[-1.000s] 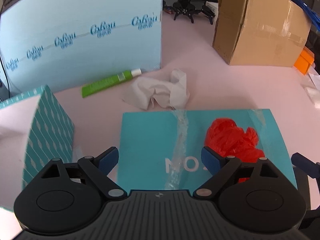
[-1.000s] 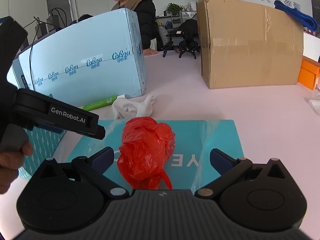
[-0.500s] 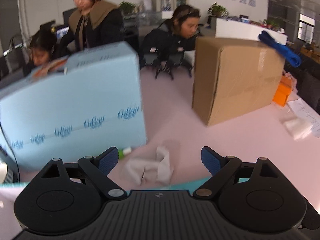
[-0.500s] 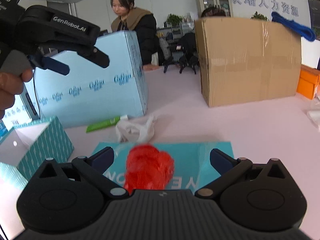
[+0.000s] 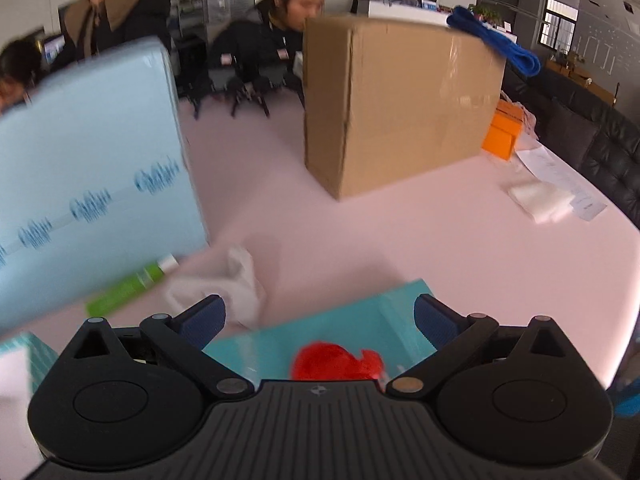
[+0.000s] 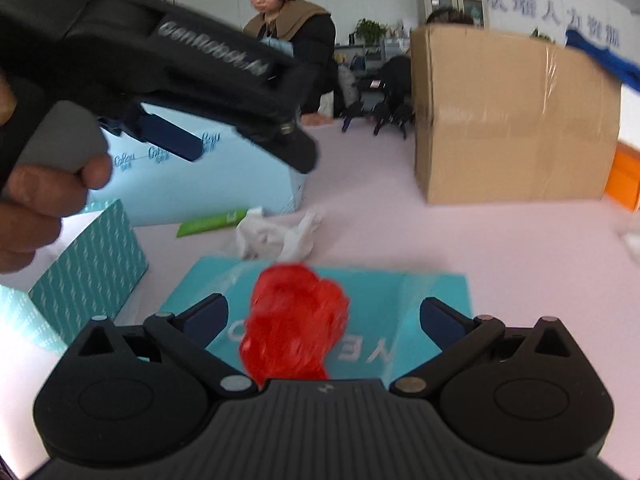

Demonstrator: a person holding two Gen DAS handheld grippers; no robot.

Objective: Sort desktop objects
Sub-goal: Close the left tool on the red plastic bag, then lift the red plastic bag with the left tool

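Fingers of the right gripper (image 6: 322,320) stand wide apart and hold nothing, with the crumpled red plastic bag (image 6: 296,320) lying between and just ahead of them on the flat teal box (image 6: 432,292); the left gripper (image 5: 320,320) is spread just as wide and empty, raised off the tabletop (image 5: 400,232) with its view pitched up toward the room. Both views are smeared by motion, so fine edges are hard to read. If the bag is the thing in hand — a judgement, since nothing is gripped — the right fingers would do well to come down squarely over its bulk and close on the thick middle, not on a loose tail; thin crumpled film will likely compress and slip, so a deep bite seems wiser than a pinch at the rim. Where it belongs is not settled by these views; the open patterned teal carton (image 6: 92,264) at the left is one possible bin. Around it lie a crumpled white tissue (image 6: 280,232) and a green tube (image 6: 212,222), both just beyond the flat box, against a large pale-blue package (image 6: 200,176). A big cardboard box (image 6: 512,120) stands well behind. What crowds the work most is the left gripper itself — in the right view it hangs above the carton.
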